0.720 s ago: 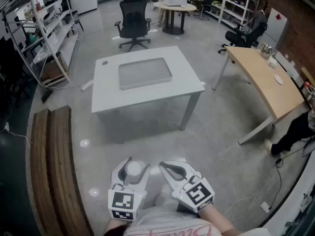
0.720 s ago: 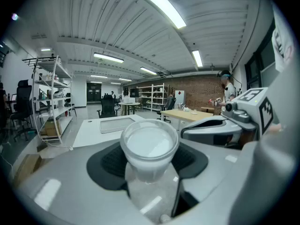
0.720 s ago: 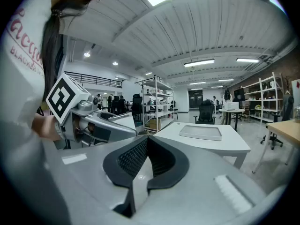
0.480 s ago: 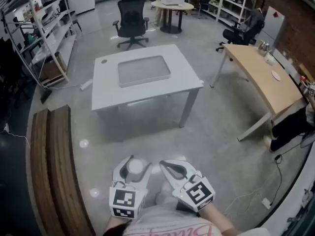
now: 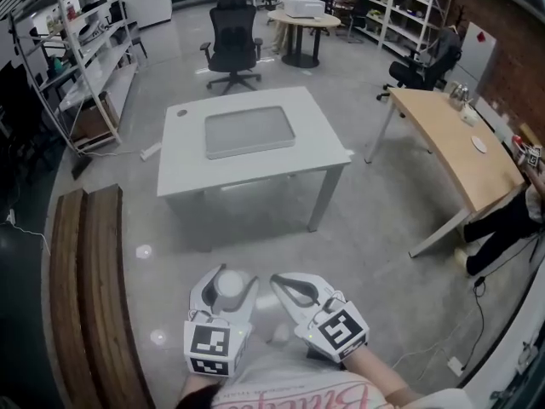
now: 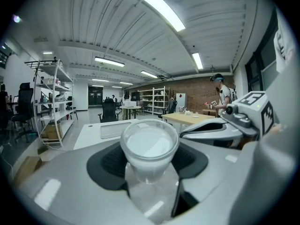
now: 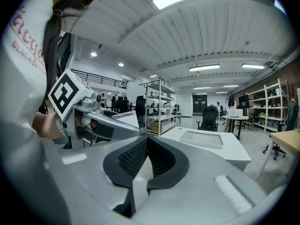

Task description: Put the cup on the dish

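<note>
— Where's the cup?

— I have the cup gripped in my left gripper. Both pads press its sides and its mouth is up. It sits low and near, over bare floor, well apart from the white table farther off. The grey tray lies on that table.

— Any writing?

— I see black-and-white square markers on each gripper's cube. There is pink lettering on the shirt at the near edge, but the frame cuts it off and I can't read it.

— What can't you make out?

— The cup is translucent white, so in the left gripper view its lower part blurs into the gap under the pads. A person far right in that view is too small to tell much about.

— And the pose?

— Both grippers are side by side, close to the body, aimed at the far table. My right gripper is clenched, its pads meeting on nothing.
</note>
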Demonstrator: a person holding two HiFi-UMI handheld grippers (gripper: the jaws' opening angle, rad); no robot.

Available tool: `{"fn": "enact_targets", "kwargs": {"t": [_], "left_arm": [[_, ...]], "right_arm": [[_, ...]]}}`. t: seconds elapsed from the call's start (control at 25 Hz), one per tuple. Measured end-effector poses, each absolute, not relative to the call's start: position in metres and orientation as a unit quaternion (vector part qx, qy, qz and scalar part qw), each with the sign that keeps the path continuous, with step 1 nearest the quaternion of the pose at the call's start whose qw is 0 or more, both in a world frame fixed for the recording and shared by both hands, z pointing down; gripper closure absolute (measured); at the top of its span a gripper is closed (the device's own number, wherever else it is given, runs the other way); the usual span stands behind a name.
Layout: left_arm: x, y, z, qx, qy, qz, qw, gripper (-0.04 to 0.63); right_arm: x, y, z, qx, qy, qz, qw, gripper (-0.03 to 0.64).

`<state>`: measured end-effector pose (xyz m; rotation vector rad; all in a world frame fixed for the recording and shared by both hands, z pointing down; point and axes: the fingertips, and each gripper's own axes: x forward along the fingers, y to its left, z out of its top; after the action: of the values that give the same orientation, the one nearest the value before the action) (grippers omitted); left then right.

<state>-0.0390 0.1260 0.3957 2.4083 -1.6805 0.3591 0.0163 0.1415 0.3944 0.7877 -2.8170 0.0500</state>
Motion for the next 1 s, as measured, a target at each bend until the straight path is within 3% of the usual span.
{"fn": "enact_targets", "kwargs": {"t": [0.52, 1.0], "left_arm": [[-0.034, 0.091, 0.401, 0.818, -0.554, 0.117, 0.1, 0.339], [-0.049, -0.008, 0.397, 0.824, -0.546, 0.104, 0.106, 0.339]], "right_arm": [[0.02, 0.1, 0.397, 0.281, -0.954, 0.026, 0.102, 0.615], [0.007, 0.012, 0.397, 0.292, -0.95, 0.048, 0.103, 0.615]]}}
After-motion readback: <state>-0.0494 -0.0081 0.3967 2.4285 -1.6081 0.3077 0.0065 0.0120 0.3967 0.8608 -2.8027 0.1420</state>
